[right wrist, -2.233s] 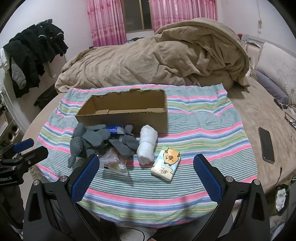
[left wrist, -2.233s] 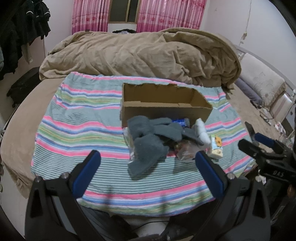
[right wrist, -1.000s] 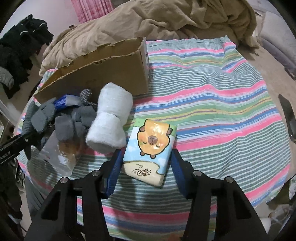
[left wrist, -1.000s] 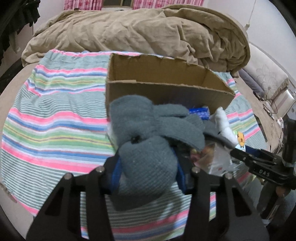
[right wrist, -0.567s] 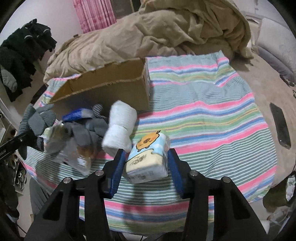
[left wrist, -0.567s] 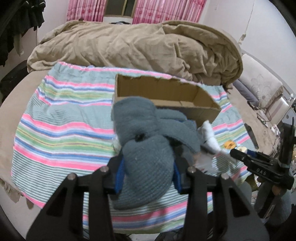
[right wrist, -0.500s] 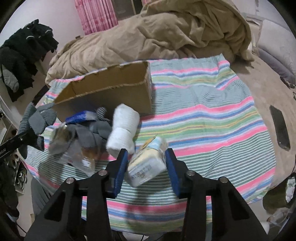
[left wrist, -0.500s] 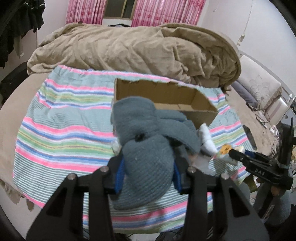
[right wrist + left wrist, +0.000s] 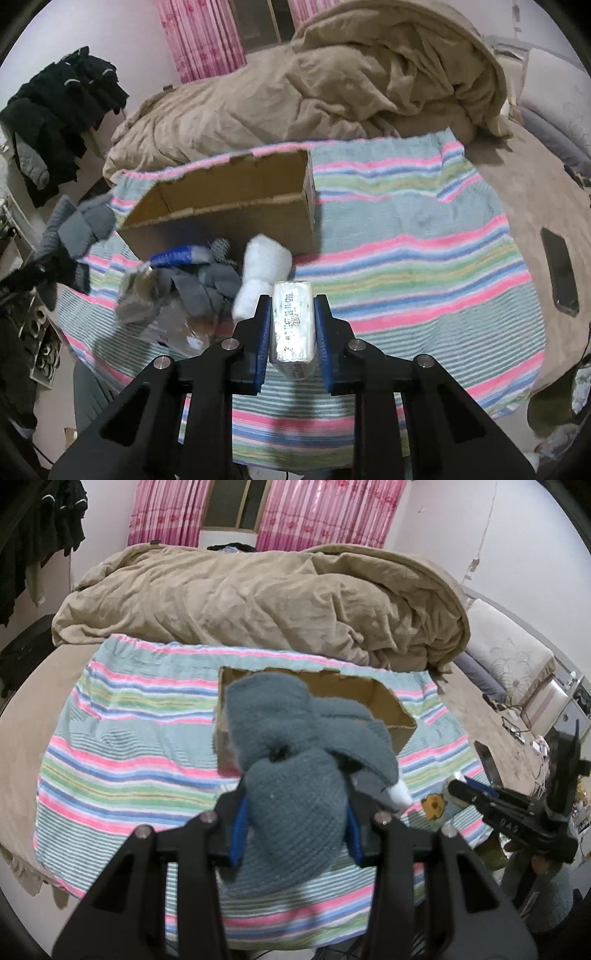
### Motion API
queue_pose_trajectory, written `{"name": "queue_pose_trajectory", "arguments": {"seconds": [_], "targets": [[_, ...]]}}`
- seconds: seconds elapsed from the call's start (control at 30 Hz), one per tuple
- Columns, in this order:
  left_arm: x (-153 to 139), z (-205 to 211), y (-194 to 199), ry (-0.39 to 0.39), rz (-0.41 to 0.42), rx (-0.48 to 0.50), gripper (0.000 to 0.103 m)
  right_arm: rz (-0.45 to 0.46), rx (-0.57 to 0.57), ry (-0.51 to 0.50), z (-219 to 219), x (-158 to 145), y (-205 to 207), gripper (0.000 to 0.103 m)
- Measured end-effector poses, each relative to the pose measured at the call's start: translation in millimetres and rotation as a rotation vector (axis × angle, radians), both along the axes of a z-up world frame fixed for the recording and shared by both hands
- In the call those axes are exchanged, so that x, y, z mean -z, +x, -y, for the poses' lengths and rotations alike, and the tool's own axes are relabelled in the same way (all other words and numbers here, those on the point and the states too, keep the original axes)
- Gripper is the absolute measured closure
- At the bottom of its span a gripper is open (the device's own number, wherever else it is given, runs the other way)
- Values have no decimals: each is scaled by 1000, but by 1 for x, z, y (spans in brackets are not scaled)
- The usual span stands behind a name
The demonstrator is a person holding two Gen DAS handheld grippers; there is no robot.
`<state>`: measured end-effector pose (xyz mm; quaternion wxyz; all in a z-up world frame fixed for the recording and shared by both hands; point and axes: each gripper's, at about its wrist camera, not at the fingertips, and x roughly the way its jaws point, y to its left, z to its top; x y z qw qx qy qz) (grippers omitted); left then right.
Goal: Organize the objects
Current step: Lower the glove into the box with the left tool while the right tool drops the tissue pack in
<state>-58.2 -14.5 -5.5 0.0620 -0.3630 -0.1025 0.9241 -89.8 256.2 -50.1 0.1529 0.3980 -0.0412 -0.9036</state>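
Observation:
My left gripper (image 9: 295, 821) is shut on a grey knitted glove (image 9: 295, 775) and holds it in the air in front of the open cardboard box (image 9: 388, 705). The glove also shows at the left of the right wrist view (image 9: 79, 229). My right gripper (image 9: 293, 328) is shut on a tissue pack (image 9: 291, 325), lifted and turned on edge above the striped cloth (image 9: 406, 240). The box (image 9: 229, 206) stands on that cloth, with a white rolled towel (image 9: 262, 273), grey socks (image 9: 207, 284) and a clear plastic bag (image 9: 162, 317) in front of it.
A brown duvet (image 9: 277, 598) is heaped behind the box. A black phone (image 9: 559, 269) lies on the bed at right. Dark clothes (image 9: 62, 110) hang at left. The right gripper shows in the left wrist view (image 9: 476, 794).
Both grippers have risen with their loads. The glove has come up level with the box. The tissue pack has rolled from face up onto its edge between the right fingers.

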Motion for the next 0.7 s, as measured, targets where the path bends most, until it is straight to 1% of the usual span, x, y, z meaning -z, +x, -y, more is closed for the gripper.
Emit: {"name": "queue_pose_trajectory", "arguments": {"seconds": [0.3, 0.5, 0.7], "targets": [[-19, -8, -14, -9, -43, 19, 60, -110, -39, -36, 8, -50, -11, 79], [-25, -16, -29, -12, -56, 42, 60, -160, -70, -46, 22, -70, -29, 79], [-25, -20, -53, -12, -60, 43, 60, -186, -88, -60, 33, -79, -54, 79]]}}
